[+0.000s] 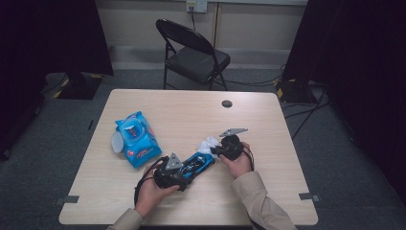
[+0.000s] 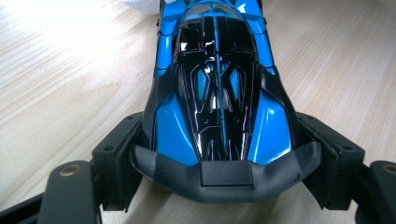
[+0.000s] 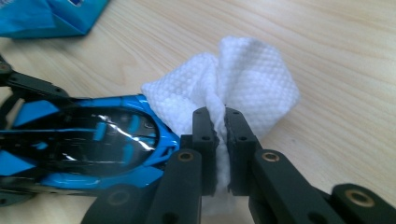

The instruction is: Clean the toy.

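Toy car (image 2: 217, 93) clamped by left gripper (image 2: 224, 154), wipe (image 3: 233, 88) pinched by right gripper (image 3: 220, 135)

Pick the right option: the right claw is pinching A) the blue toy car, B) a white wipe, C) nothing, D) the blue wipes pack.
B: in the right gripper view the right claw has its jaws closed on the white wipe, whose bunched cloth lies against the blue toy car.

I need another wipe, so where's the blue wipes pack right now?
In the high view, the blue wipes pack lies on the table's left half, just beyond the left gripper and left of the toy car.
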`<control>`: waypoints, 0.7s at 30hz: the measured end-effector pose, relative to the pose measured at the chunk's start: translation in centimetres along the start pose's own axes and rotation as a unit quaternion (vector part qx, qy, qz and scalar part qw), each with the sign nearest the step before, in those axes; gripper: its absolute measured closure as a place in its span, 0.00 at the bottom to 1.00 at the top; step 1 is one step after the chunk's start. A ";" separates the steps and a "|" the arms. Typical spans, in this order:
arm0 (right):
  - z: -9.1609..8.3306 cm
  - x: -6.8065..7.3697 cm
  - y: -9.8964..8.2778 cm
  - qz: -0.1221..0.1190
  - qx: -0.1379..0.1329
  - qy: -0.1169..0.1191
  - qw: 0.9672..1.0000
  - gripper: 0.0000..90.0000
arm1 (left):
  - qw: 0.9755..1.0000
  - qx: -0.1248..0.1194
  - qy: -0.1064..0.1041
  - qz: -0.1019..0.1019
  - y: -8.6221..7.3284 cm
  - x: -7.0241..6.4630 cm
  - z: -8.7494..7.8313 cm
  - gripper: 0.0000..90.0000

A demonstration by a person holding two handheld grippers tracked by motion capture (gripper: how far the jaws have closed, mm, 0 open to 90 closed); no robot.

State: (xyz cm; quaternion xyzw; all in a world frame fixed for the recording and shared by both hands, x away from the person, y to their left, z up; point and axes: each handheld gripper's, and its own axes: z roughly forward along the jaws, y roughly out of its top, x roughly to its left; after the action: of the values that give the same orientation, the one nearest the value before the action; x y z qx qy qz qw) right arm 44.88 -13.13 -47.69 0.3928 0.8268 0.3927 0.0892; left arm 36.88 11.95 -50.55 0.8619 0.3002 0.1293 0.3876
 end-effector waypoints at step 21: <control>1.0 6.9 1.3 -0.053 -0.011 0.137 0.989 0.95 | 1.000 0.000 0.000 0.001 0.0 0.0 0.0 0.27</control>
State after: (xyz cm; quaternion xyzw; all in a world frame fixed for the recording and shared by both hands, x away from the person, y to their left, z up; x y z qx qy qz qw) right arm 41.44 -7.13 -46.31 0.2897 0.8468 0.4462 0.0002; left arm 36.88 11.96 -50.55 0.8621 0.2998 0.1297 0.3875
